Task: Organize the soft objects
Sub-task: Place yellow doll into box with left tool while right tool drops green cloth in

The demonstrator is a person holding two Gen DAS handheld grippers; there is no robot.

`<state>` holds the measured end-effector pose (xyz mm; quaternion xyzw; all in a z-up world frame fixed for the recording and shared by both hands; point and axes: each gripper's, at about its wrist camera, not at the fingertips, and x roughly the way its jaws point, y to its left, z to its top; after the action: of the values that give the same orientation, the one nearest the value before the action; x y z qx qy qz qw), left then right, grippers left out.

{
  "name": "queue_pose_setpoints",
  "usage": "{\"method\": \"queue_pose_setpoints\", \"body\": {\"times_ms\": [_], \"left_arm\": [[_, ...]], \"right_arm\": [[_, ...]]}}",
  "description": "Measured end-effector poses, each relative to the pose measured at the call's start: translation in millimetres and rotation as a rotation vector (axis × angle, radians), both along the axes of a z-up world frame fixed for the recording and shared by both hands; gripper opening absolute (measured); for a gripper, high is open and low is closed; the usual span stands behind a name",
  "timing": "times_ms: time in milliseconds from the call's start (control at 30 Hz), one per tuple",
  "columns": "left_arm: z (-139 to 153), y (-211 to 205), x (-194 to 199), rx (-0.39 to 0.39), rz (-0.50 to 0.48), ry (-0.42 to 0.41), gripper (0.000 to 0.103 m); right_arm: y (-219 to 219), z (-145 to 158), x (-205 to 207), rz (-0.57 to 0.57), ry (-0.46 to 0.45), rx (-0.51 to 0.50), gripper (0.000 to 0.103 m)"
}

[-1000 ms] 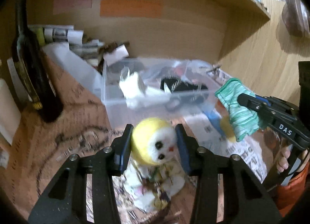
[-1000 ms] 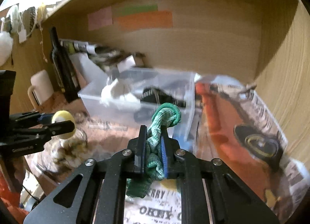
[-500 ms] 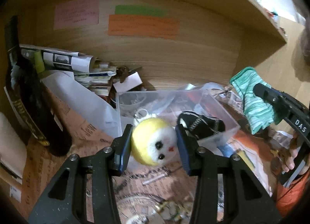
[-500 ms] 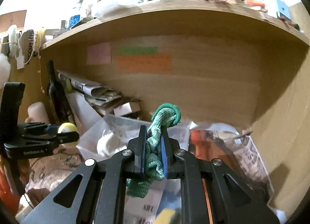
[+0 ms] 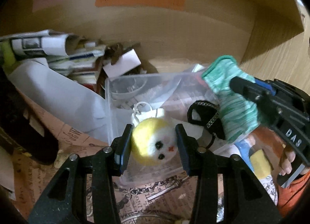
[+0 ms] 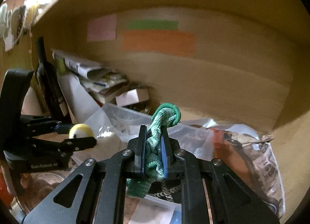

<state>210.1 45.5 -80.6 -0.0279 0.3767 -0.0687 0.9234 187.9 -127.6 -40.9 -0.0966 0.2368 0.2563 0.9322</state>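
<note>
- Your left claw [image 5: 154, 144] is squeezing a round fuzzy yellow-and-white toy head with two black dot eyes [image 5: 154, 142]. One pad presses on each side of it.
- That toy head is up in the air, right above the near edge of the clear plastic box [image 5: 110, 111].
- Your right claw [image 6: 153, 152] is pinched almost shut on a green-and-white knitted sock [image 6: 155, 150]. The sock's top curls up over the pads and its other end hangs down below them.
- In the left view, the sock hangs over the right side of the clear plastic box.
- Inside the clear plastic box you can see a black strap with a patterned band [image 5: 205, 119] and a small white thing with a wire loop [image 5: 147, 113].
- Left of the clear plastic box stands a dark glass bottle [image 6: 48, 80], and behind the box lies a pile of rolled newspapers [image 5: 44, 47].
- On the wooden back wall [image 6: 222, 80] above the box are pink [image 6: 101, 28], green [image 6: 153, 24] and orange paper notes [image 6: 158, 43].
- The worktop [image 5: 73, 134] around the box is covered with printed newspaper.
</note>
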Motion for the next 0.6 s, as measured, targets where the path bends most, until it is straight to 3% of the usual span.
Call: {"method": "queue_pose_setpoints", "body": {"times_ms": [333, 433, 500, 600], "left_arm": [[-12, -3, 9, 0.014, -0.013, 0.033, 0.044], [-13, -3, 10, 0.017, -0.019, 0.038, 0.049], [-13, -3, 9, 0.008, -0.025, 0.043, 0.052], [-9, -5, 4, 0.008, -0.021, 0.032, 0.059]], "right_arm": [[30, -43, 26, 0.048, 0.134, -0.121, 0.012], [29, -47, 27, 0.04, 0.155, -0.136, 0.013], [27, -46, 26, 0.038, 0.161, -0.137, 0.016], [23, -41, 23, 0.033, 0.159, -0.134, 0.031]]}}
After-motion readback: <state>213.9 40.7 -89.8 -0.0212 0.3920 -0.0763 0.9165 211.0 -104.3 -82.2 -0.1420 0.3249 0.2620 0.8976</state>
